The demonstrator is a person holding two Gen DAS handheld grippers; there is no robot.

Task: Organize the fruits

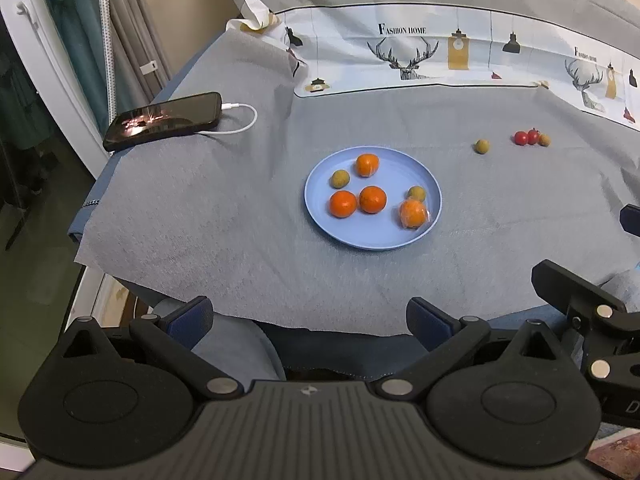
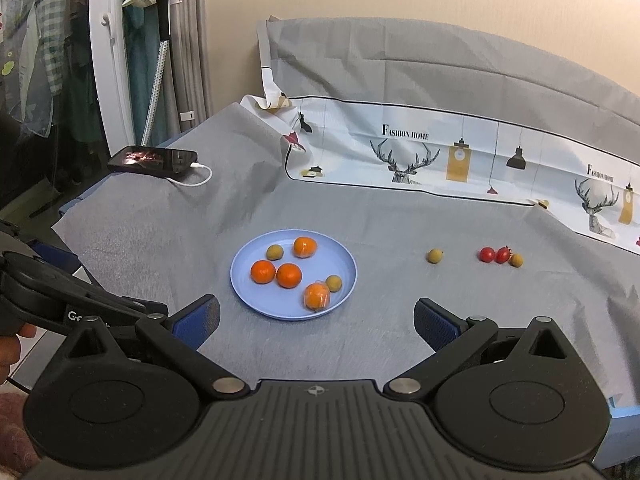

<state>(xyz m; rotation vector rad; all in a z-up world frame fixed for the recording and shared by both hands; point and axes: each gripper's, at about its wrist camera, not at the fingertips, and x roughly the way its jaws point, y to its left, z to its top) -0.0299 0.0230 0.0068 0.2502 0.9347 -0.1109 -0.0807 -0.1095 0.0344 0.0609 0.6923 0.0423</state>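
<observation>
while both tools hang back over the near edge of the grey cloth, the loose fruit waits to the right of the round pale-blue plastic plate: a small tan-green longan-like fruit alone, then two glossy red cherry tomatoes touching each other, with a second tan fruit just beside them. on the plate lie four small orange mandarins, one in a clear wrapper, and two more tan fruits. the left gripper and the right gripper both have jaws spread wide, holding nothing. these pieces look light and near-round, so they have no real long axis and point nowhere; any approach angle should serve. the tomatoes are probably smooth, soft-skinned and prone to roll or burst, so a gentle squeeze across the widest middle seems best. the tan fruits look firmer-shelled and should tolerate a firmer pinch.
</observation>
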